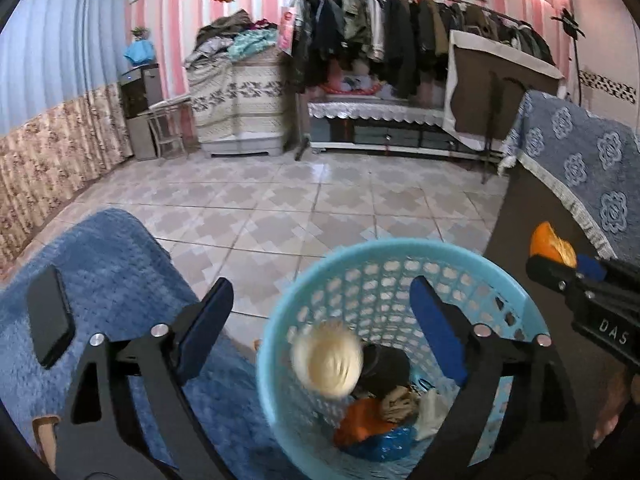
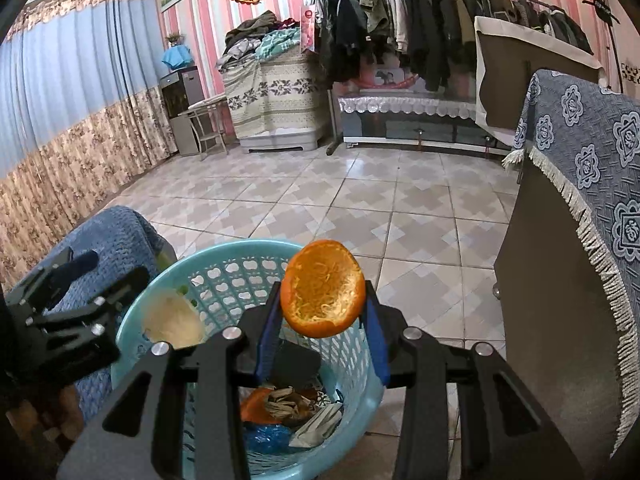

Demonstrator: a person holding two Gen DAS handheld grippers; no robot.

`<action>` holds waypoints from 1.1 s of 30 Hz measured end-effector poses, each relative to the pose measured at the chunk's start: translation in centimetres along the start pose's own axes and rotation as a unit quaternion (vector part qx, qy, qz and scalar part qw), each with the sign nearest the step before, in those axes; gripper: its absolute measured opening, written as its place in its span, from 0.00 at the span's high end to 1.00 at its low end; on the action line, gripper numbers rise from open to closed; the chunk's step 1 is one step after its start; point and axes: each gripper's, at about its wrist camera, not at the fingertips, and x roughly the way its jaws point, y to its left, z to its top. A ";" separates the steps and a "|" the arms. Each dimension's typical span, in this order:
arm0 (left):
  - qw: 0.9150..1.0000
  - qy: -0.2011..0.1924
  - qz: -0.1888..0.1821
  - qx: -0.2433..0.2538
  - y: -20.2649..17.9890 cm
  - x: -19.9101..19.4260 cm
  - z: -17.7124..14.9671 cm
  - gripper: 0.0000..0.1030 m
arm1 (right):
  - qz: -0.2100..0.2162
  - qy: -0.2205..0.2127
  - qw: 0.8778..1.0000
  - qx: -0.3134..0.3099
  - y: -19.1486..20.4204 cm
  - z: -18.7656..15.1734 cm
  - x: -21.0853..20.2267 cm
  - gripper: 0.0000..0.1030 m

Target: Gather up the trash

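The right gripper (image 2: pixel 322 320) is pinching an orange peel (image 2: pixel 322 289) between its blue pads, held right over the rim of the light blue basket (image 2: pixel 132 320). The right wrist view shows the peel's pithy inside face; the left wrist view only catches a sliver of it (image 1: pixel 551 245) at the far right edge. The left gripper (image 1: pixel 322 312) is spread wide with nothing in it, hovering above the basket (image 1: pixel 400 250). A blurry pale peel (image 1: pixel 327 362) sits between its fingers in that view, inside the basket opening. At the bottom there's more trash: orange bits, a blue wrapper (image 1: pixel 390 446), something dark. Only the left view shows the black phone (image 1: pixel 49 316) lying on the blue blanket (image 1: pixel 120 256) beside the basket.
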 end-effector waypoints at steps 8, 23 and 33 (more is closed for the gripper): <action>0.998 -0.014 0.032 -0.048 4.6 -2.8 0.4 0.05 | 0.002 0.001 1.000 -0.001 0.5 -0.1 0.2 0.62; 0.993 -0.026 0.083 -0.083 8.4 -8.3 -1.8 0.05 | 0.017 0.018 0.999 -0.043 3.8 -0.6 1.5 0.28; 0.986 -0.020 0.124 -0.110 10.8 -13.6 -4.4 0.05 | -0.001 0.006 0.999 -0.051 3.7 -0.3 0.4 0.04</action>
